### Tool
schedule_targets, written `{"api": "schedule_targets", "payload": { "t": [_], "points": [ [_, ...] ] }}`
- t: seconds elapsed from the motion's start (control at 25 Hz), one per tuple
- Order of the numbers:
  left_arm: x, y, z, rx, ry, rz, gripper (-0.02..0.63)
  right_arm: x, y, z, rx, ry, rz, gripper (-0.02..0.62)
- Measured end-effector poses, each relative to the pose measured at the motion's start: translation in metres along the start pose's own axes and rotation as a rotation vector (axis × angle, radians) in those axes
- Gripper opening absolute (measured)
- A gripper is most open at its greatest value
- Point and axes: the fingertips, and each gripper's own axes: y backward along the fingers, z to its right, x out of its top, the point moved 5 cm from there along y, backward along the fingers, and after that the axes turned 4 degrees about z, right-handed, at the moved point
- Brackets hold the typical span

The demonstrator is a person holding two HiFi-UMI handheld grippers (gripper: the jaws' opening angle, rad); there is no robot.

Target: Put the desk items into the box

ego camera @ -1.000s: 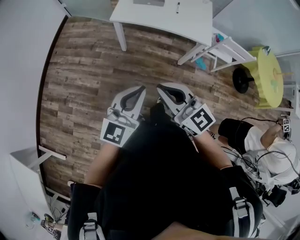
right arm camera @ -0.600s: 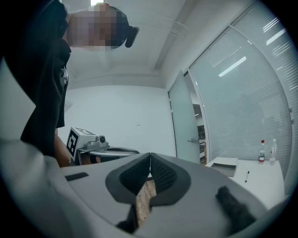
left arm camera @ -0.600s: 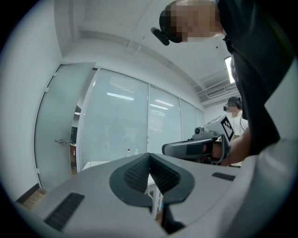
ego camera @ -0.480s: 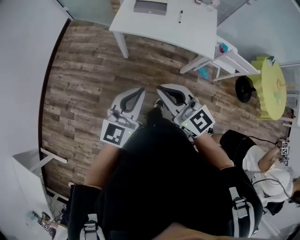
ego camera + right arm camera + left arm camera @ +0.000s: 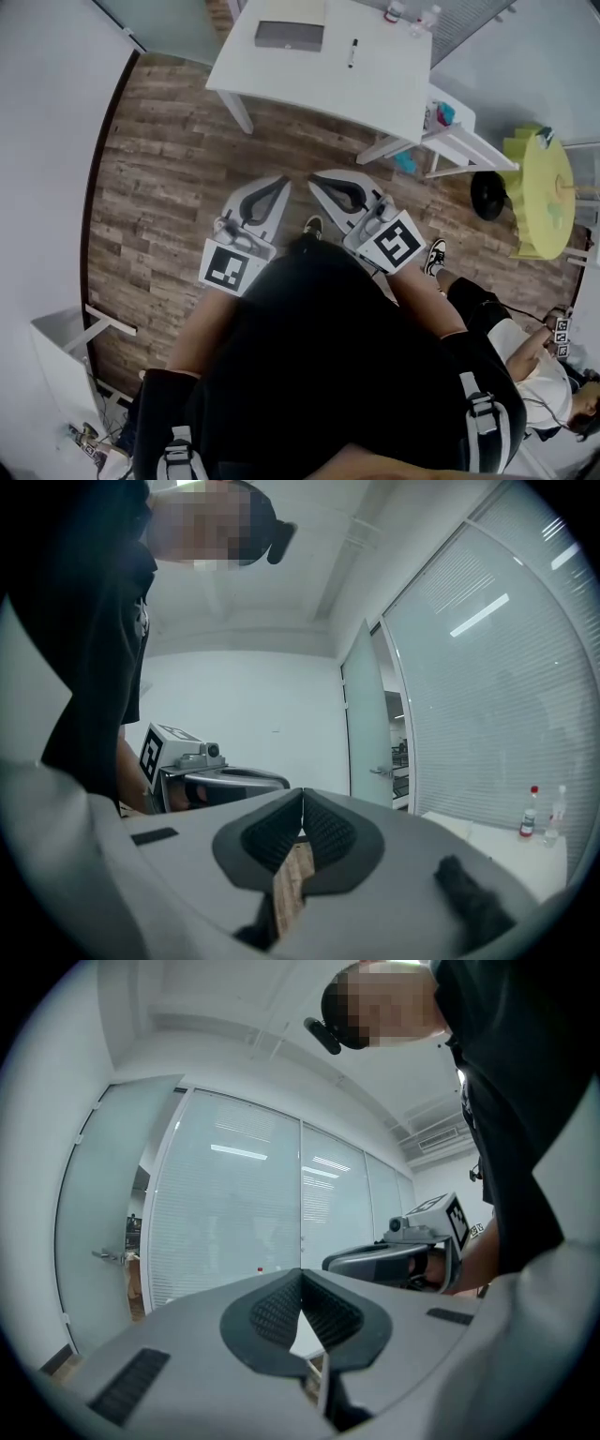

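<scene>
In the head view a white desk [image 5: 384,84] stands ahead at the top. On it lie a flat grey box [image 5: 289,36], a black marker [image 5: 352,52] and two small bottles [image 5: 412,15]. My left gripper [image 5: 282,181] and right gripper [image 5: 316,180] are held side by side over the wood floor, short of the desk, both shut and empty. In the left gripper view the gripper [image 5: 301,1277] has its tips touching, with the right gripper [image 5: 394,1257] beside it. The right gripper view shows that gripper [image 5: 302,797] with its tips touching too, the left gripper [image 5: 217,772] alongside and the bottles [image 5: 532,813] on the desk [image 5: 487,841].
A white chair [image 5: 445,131] stands at the desk's right corner, then a black stool base [image 5: 487,195] and a yellow round table [image 5: 544,183]. A seated person [image 5: 525,366] is at lower right. A white wall runs along the left, with a glass partition behind the desk.
The desk has come closer and further into the head view, now showing the box and marker fully. Both grippers keep the same shut, side-by-side pose.
</scene>
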Motion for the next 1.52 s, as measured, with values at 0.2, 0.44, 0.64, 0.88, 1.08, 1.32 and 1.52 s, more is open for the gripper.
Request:
{"api": "schedule_targets", "payload": {
  "t": [0.2,0.44,0.64,0.88,1.08,1.32,1.52],
  "points": [
    [-0.003,-0.040,-0.006,-0.002,-0.004,-0.009,0.002,-0.003,0.008,0.042,0.000,-0.002,-0.010,0.015],
    [-0.008,-0.077,-0.020,-0.027,0.005,-0.013,0.002,-0.003,0.003,0.078,-0.038,-0.005,-0.006,0.015],
    [-0.019,-0.107,-0.047,-0.063,0.010,-0.036,0.002,-0.013,-0.009,0.112,-0.083,-0.024,-0.028,0.015],
    [-0.033,-0.146,-0.099,-0.127,0.007,-0.045,0.002,-0.021,-0.041,0.156,-0.149,-0.015,-0.047,0.015],
    [-0.028,-0.184,-0.150,-0.201,0.022,-0.029,0.002,-0.017,-0.078,0.196,-0.224,-0.013,-0.062,0.015],
    [-0.028,-0.216,-0.209,-0.278,0.041,-0.028,0.002,-0.015,-0.124,0.234,-0.327,-0.023,-0.061,0.015],
    [-0.028,-0.237,-0.242,-0.329,0.048,-0.014,0.002,-0.016,-0.145,0.255,-0.402,-0.027,-0.061,0.015]
  ]
}}
